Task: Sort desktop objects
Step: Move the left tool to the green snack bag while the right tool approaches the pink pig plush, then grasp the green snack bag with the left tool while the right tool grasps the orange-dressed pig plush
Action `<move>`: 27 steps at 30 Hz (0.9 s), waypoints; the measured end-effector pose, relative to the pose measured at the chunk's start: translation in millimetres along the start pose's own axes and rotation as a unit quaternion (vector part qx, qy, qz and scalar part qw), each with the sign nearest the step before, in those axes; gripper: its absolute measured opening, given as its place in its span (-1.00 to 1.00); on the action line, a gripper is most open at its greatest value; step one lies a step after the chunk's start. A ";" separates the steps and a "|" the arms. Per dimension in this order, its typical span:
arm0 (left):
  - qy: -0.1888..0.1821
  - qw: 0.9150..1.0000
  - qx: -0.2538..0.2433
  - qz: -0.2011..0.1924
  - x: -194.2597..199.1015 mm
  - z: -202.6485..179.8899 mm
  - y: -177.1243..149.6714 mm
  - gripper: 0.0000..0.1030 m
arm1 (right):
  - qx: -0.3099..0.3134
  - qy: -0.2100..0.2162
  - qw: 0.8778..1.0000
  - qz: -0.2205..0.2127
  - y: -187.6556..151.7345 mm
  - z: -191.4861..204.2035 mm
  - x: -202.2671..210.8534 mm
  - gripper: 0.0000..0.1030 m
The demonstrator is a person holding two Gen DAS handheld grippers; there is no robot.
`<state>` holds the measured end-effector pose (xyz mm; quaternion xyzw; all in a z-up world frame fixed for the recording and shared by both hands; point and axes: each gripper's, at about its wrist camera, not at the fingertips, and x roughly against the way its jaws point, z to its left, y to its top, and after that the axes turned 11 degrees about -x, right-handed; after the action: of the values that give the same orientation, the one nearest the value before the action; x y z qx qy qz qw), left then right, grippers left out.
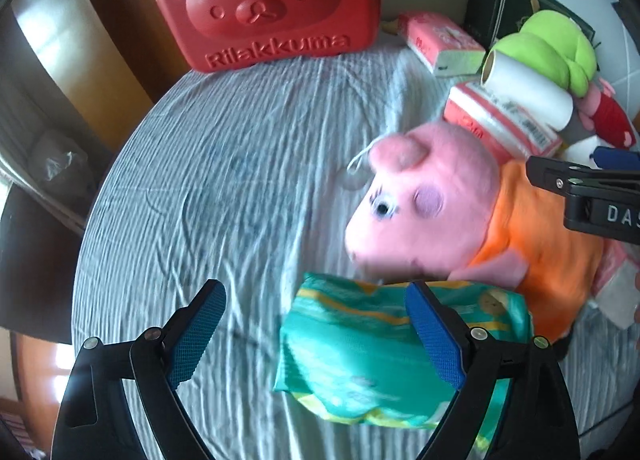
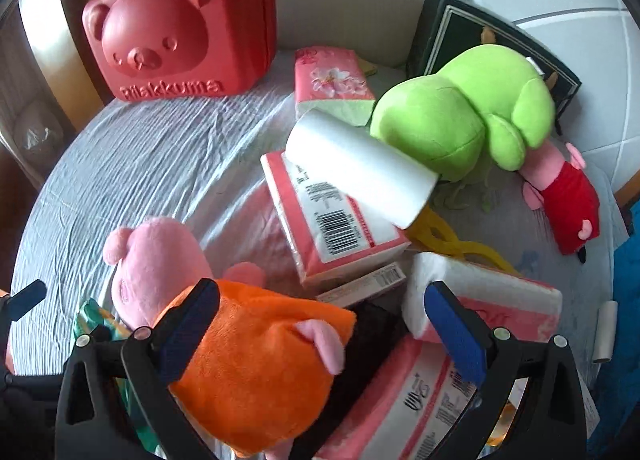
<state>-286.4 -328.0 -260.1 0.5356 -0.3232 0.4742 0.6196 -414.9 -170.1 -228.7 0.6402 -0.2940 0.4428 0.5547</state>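
Observation:
A pink pig plush in an orange dress (image 1: 452, 216) lies on the striped cloth. A teal wipes pack (image 1: 384, 348) lies in front of it. My left gripper (image 1: 316, 336) is open; the pack sits partly between its blue pads (image 1: 434, 336), mostly under the right one. My right gripper (image 2: 320, 336) is open, its jaws astride the pig's orange body (image 2: 256, 364). It also shows at the right edge of the left wrist view (image 1: 588, 188). The teal pack peeks out at the left (image 2: 90, 320).
A red Rilakkuma case (image 2: 180, 24) stands at the back. A green frog plush (image 2: 460, 116), a small red-dressed pig plush (image 2: 568, 204), a white roll (image 2: 360, 168), pink tissue packs (image 2: 332, 228) and a dark book (image 2: 480, 32) crowd the right side. Bare cloth (image 1: 220, 188) lies left.

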 end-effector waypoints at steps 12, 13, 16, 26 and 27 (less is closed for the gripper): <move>0.010 0.999 0.016 -0.027 41.0 33.3 -40.9 0.79 | 0.006 0.055 0.996 0.076 -83.1 26.4 28.9 1.00; 0.005 1.000 0.009 -0.029 44.5 31.4 -44.1 0.79 | 0.002 0.049 0.996 0.069 -90.9 27.4 34.7 1.00; -0.012 0.999 -0.008 -0.031 50.7 23.6 -56.8 0.79 | -0.041 0.038 0.998 0.018 -99.1 15.7 66.1 1.00; -0.028 0.999 -0.001 0.021 24.8 4.1 -123.1 0.62 | 0.012 -0.020 1.000 0.020 -151.6 30.3 64.0 1.00; -0.016 0.999 -0.001 0.028 17.5 6.9 -123.6 0.55 | 0.014 -0.023 0.999 0.025 -157.2 32.6 56.8 0.99</move>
<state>-164.2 -327.5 -286.9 0.5331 -0.3483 0.4826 0.6013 -246.0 -161.9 -248.4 0.6503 -0.3159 0.4460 0.5277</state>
